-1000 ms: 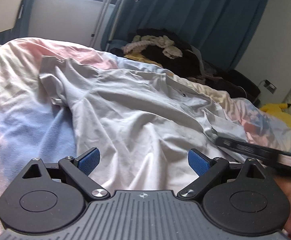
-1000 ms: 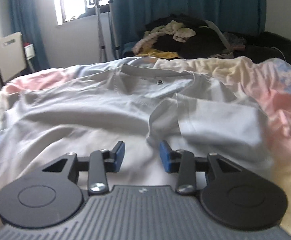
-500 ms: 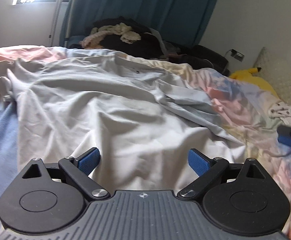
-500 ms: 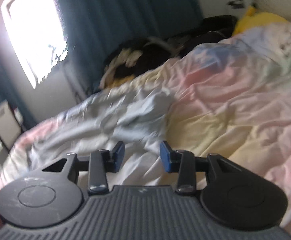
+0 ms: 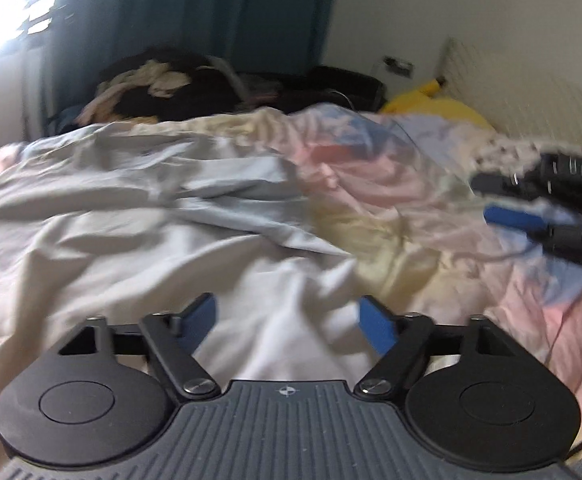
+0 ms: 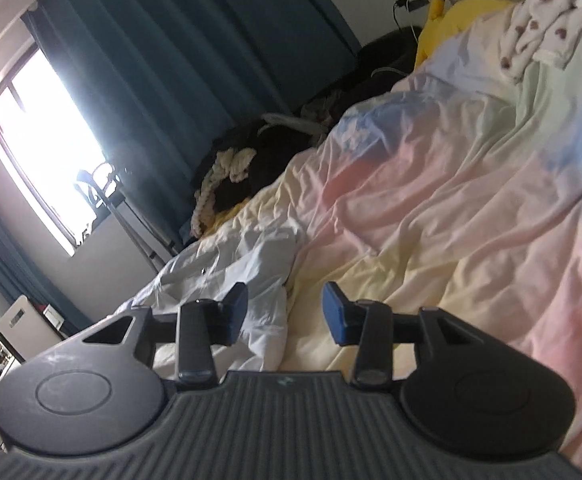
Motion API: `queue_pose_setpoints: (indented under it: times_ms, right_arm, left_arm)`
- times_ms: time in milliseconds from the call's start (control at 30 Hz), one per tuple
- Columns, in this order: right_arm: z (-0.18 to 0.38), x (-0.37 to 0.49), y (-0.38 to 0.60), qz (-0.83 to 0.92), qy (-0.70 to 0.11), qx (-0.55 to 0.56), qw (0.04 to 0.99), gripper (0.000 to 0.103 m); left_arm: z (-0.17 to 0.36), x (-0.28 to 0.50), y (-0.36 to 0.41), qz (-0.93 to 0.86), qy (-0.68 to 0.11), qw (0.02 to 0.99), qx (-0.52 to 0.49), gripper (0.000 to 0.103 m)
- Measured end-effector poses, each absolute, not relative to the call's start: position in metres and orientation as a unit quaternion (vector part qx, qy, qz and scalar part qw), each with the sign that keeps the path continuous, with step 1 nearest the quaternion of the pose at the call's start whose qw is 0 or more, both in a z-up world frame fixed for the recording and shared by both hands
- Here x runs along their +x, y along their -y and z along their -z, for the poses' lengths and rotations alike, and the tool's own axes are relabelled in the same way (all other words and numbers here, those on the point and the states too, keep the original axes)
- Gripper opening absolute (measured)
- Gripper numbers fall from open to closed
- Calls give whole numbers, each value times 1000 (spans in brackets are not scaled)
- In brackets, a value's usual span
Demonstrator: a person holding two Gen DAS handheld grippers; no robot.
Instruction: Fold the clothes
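Note:
A pale grey-white T-shirt (image 5: 139, 232) lies spread and wrinkled on the bed, filling the left and middle of the left wrist view. My left gripper (image 5: 287, 320) is open and empty just above the shirt's near right part. In the right wrist view the shirt (image 6: 243, 276) lies at lower left. My right gripper (image 6: 285, 314) is open and empty, tilted, over the shirt's right edge and the bedcover. It also shows at the right edge of the left wrist view (image 5: 539, 216), off to the right of the shirt.
The bed has a pastel pink, yellow and blue cover (image 6: 451, 216). A spotted white garment (image 6: 539, 36) lies near the headboard. A yellow plush (image 5: 439, 108) and a dark clothes pile (image 5: 163, 88) lie behind the bed. Blue curtains and a window stand beyond.
Both grippers swung to the right. The right gripper left the shirt's middle and tilted toward the bedcover and headboard. The left gripper's jaws narrowed slightly and stay open.

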State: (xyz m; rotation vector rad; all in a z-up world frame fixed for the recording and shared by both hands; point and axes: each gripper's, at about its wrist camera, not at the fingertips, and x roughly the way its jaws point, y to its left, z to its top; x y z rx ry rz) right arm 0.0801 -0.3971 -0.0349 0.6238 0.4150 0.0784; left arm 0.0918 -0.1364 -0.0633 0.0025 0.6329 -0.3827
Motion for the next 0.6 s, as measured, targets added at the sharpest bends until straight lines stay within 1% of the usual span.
queue_pose_setpoints:
  times_ms: [100,133,200,333,367,400,467,500,533,600]
  right_arm:
    - [39,78,407,-27,-197,314,928,44]
    - [42,78,411,-26,-199,324,925,44]
    - [48,80,418,-26,-203,343,917,44]
    - [51,81,420,-29,-205,354,912,44]
    - [51,82,418,-31,-207,352,913,44]
    - [52,82,417,-33,-208,349,913,44]
    - [53,85,412,-36,-214,342,914,44]
    - [54,86,410,-36,-216,339,915,45]
    - [54,87,408,-36,-219,336,915,44]
    - [56,89,405,-37,-224,331,916,44]
  left_arm:
    - [77,101,167,205,-326,923,20,59]
    - [81,102,175,209,-329,921,27,58]
    - [92,106,187,209,-337,917,45,52]
    - [106,110,195,203,-349,913,60,45]
    - [108,111,195,199,-348,914,67,40]
    - [109,112,195,197,-348,914,70,28]
    - [108,115,191,196,-350,914,60,18]
    - [108,116,189,196,-352,914,56,9]
    - [106,117,186,195,-354,913,49,5]
    - [99,120,177,197,-359,912,24,3]
